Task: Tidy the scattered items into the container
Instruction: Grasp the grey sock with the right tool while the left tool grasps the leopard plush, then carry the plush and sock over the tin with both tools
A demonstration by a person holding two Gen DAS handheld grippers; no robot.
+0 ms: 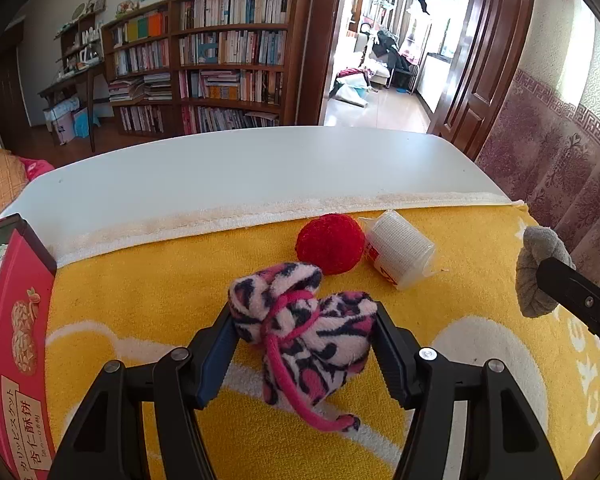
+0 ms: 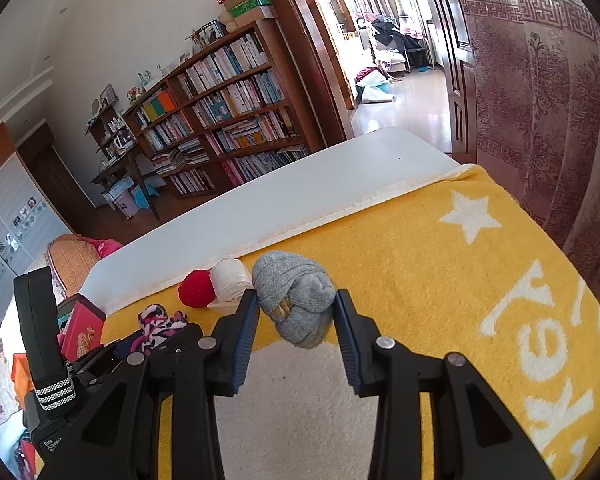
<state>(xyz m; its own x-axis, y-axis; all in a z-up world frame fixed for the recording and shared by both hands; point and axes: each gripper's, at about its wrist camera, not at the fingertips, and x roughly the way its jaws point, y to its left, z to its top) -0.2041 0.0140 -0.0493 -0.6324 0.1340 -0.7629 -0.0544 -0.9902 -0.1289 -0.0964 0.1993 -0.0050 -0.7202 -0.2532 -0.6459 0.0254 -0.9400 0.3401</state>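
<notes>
Pick-up step on both sides: left gripper [image 1: 305,334] jaws pinch the pink sock [image 1: 300,328] at centre frame, right gripper [image 2: 296,320] jaws bracket the grey sock [image 2: 294,300], contact unclear; next, carry to the red box [image 1: 18,320] at left edge.

Red ball [image 1: 330,244] and white roll [image 1: 398,254] crowd towel's far edge — white table [image 1: 240,172] beyond open.
</notes>
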